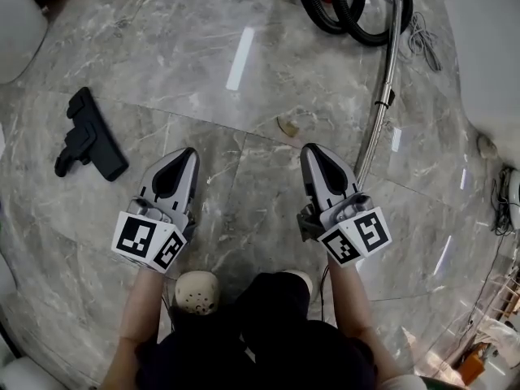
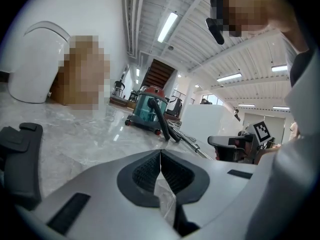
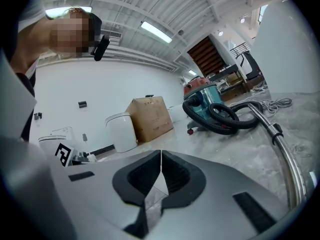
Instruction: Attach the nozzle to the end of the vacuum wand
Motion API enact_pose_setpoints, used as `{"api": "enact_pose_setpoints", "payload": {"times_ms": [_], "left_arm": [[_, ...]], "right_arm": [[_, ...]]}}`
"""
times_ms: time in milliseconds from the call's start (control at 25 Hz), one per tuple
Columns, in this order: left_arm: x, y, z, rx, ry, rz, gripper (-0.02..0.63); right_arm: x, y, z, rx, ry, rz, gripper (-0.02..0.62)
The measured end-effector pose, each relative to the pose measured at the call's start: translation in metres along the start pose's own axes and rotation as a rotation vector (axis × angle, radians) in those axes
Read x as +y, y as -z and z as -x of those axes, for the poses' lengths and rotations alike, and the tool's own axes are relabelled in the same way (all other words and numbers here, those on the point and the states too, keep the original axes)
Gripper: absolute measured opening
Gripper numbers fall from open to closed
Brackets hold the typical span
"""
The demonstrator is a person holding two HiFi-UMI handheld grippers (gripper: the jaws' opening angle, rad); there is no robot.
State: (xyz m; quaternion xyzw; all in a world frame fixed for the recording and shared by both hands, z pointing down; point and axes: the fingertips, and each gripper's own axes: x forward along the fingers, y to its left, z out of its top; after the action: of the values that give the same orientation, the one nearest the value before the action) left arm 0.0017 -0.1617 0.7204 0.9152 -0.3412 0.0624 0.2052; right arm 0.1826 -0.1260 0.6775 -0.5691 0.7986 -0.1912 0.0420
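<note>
Nozzle (image 1: 89,136) and wand (image 1: 380,104) are found well apart on the marble floor (image 1: 244,80), neither being held; the left tool (image 1: 189,154) is seen with its jaws pressed together on nothing, and the right tool (image 1: 312,149) is likewise closed and empty; both are held low and nearly level in front of the person, which is judged to be a ready stance before any reach is made. The black nozzle is laid flat well off to the left of the left tool, so it is judged to be meant for that side; the metal wand is laid just beside the right tool, its far end joined to the black hose (image 1: 357,10), which is coiled by the teal vacuum cleaner (image 3: 202,96). A small brown scrap (image 1: 287,126) is left on the floor beyond the tools; nothing else is seen in the way of either reach; a cardboard box (image 3: 150,116) and a white bin (image 3: 120,131) are set well back by the wall.
</note>
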Motion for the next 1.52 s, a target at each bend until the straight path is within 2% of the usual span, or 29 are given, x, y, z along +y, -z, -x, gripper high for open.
{"api": "enact_pose_setpoints", "payload": {"times_ms": [80,200,280,320,400,480,560,640,720,840,920,1040,1200,1320,1520], "left_arm": [[-0.003,0.003,-0.004,0.002,0.008,0.007,0.011],[-0.009,0.003,-0.003,0.011,0.026,-0.015,0.011],[-0.009,0.003,0.002,0.023,0.027,-0.043,0.011],[-0.008,0.003,0.004,0.027,0.023,-0.054,0.011],[-0.004,0.003,0.01,0.031,0.016,-0.059,0.011],[0.001,0.004,0.014,0.031,0.008,-0.046,0.011],[0.006,0.007,0.017,0.032,-0.003,-0.026,0.011],[0.008,0.01,0.019,0.034,-0.011,-0.014,0.011],[0.007,0.013,0.019,0.039,-0.012,-0.01,0.011],[0.003,0.014,0.019,0.051,-0.005,-0.027,0.011],[0.004,0.014,0.02,0.053,-0.004,-0.034,0.011],[0.006,0.012,0.021,0.044,-0.008,-0.026,0.011],[0.005,0.013,0.022,0.047,-0.009,-0.027,0.011],[0.005,0.013,0.023,0.044,-0.01,-0.026,0.011],[0.009,0.01,0.031,0.038,-0.025,-0.026,0.011]], "right_arm": [[-0.002,0.0,0.003,0.025,0.023,0.054,0.017],[-0.017,-0.008,0.019,0.096,0.082,0.203,0.032],[-0.042,-0.011,0.034,0.184,0.126,0.31,0.168],[-0.056,-0.011,0.043,0.238,0.144,0.357,0.212],[-0.085,-0.009,0.062,0.356,0.158,0.453,0.252],[-0.111,-0.004,0.082,0.499,0.139,0.529,0.257],[-0.134,0.01,0.099,0.66,0.104,0.519,0.256],[-0.156,0.034,0.116,0.795,0.087,0.427,0.256],[-0.169,0.061,0.134,0.901,0.075,0.331,0.256],[-0.163,0.099,0.15,1.017,0.013,0.246,0.256],[-0.152,0.112,0.148,1.035,-0.022,0.225,0.256],[-0.13,0.115,0.132,1.004,-0.086,0.233,0.256],[-0.086,0.126,0.103,1.015,-0.257,0.36,0.256],[-0.052,0.132,0.072,0.991,-0.374,0.398,0.256],[-0.011,0.138,0.027,0.943,-0.498,0.475,0.256]]}}
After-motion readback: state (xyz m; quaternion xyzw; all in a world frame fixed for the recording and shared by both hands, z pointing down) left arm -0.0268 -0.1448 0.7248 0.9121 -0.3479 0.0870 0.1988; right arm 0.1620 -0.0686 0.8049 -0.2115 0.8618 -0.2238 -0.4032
